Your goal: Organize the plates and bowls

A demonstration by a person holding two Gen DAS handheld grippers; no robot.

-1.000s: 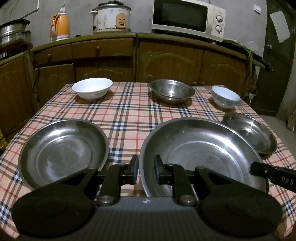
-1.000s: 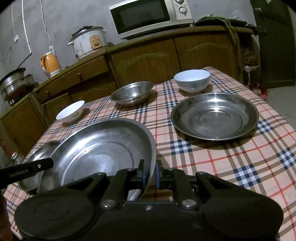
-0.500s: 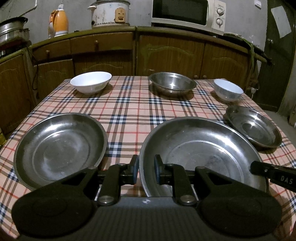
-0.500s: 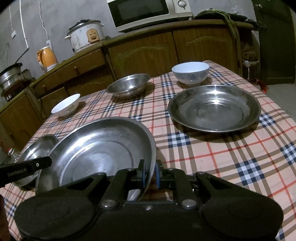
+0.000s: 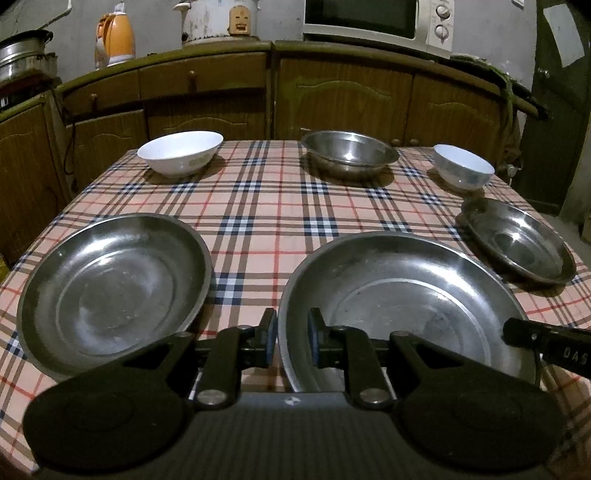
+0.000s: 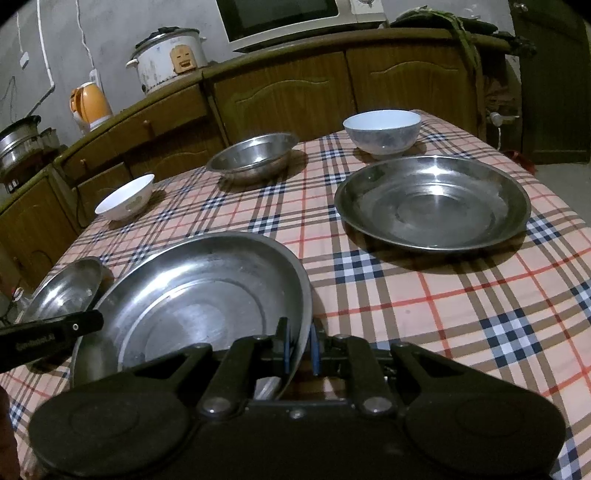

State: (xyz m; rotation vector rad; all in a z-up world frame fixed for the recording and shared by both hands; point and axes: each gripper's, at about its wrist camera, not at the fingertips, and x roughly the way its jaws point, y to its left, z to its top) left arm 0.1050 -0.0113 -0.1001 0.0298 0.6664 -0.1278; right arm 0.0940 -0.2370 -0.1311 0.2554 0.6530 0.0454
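Observation:
A large steel plate (image 5: 402,295) sits at the near edge of the checked table; it also shows in the right wrist view (image 6: 195,299). My left gripper (image 5: 290,341) straddles its left rim with a gap between pads and rim. My right gripper (image 6: 299,345) is shut on its right rim. A medium steel plate (image 5: 110,288) lies to the left, and another steel plate (image 6: 432,203) to the right. At the far edge stand a white bowl (image 5: 181,152), a steel bowl (image 5: 349,152) and a small white bowl (image 6: 382,130).
The table (image 5: 266,206) wears a plaid cloth. Wooden cabinets (image 5: 332,96) stand close behind it, with a kettle (image 5: 114,37), rice cooker (image 5: 218,18) and microwave (image 5: 376,18) on top. A dark door (image 6: 550,81) is at the right.
Both cameras have sunk and tilted slightly, so the counter appliances sit higher in view. The large plate stays in both grippers; the other dishes have not moved.

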